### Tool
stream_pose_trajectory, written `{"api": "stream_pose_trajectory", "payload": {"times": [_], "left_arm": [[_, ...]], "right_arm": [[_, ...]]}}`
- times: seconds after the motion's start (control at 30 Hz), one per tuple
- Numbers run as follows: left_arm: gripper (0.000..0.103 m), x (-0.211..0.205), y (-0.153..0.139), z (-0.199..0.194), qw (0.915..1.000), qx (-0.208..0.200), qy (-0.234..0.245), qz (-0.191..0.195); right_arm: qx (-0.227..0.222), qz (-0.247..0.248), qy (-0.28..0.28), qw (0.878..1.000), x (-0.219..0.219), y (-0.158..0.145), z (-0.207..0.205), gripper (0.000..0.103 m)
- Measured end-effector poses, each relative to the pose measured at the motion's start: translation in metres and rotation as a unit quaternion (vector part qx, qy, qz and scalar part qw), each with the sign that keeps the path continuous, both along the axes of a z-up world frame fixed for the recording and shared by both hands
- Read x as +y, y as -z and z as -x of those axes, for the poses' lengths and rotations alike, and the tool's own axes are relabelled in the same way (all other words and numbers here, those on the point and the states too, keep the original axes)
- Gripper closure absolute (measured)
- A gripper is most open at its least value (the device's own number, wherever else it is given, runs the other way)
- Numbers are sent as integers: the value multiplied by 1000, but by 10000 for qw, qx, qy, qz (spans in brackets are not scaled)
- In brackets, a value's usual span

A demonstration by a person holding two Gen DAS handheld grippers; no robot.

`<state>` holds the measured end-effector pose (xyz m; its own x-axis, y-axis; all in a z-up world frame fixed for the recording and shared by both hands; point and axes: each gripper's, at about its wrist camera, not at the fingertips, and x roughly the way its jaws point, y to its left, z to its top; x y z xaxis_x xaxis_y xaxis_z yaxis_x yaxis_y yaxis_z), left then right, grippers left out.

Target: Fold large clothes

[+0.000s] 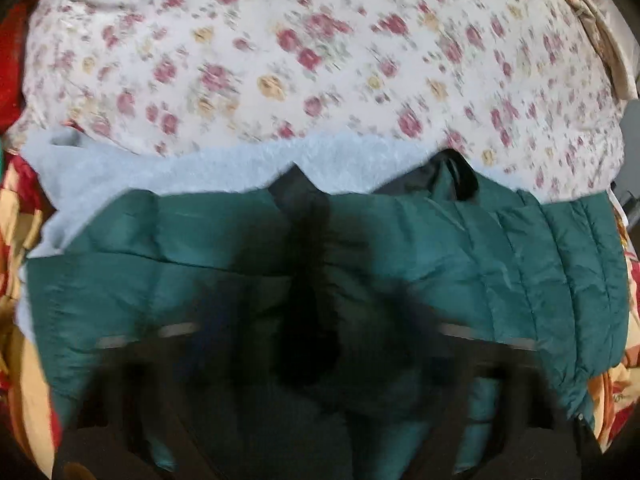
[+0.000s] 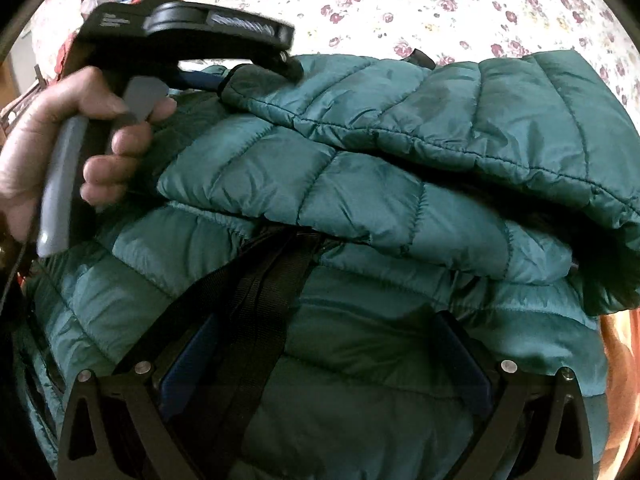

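Right gripper [image 2: 324,344] – jaws apart, resting on the green puffer jacket [image 2: 360,184], nothing pinched. Left gripper [image 2: 240,76] sits at the folded sleeve's far-left end – blurred, grip unclear. Sleeve runs left-right across the floral sheet [image 2: 440,4]; left hand [image 2: 60,148] nearer.

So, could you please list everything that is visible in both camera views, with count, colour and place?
jacket: one, green quilted, folded on the bed, black strap across it.
bedsheet: one, white with red flowers, behind the jacket.
fleece: one, light blue, under the jacket's far edge.
blanket: one, red and yellow, at the sides.
left gripper: one, black, tips at a jacket fold.
hand: one, holds the left gripper.
right gripper: one, black, open over the jacket.
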<state>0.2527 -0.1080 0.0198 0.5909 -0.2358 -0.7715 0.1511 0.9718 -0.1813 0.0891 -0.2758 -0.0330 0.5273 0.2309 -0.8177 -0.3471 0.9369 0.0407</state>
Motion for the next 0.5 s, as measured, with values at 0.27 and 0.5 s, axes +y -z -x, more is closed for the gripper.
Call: {"api": "stream_pose_trajectory", "payload": {"times": [0.27,0.5], "left_arm": [[96,9,-45,66,9974,-651,61,289],[96,105,-65,111,9938,-940,-563,166]], "right_arm": [[12,47,-3,10000,1,-1,-1,0],[-7,67,0,10000,4,-2,1,0]]}}
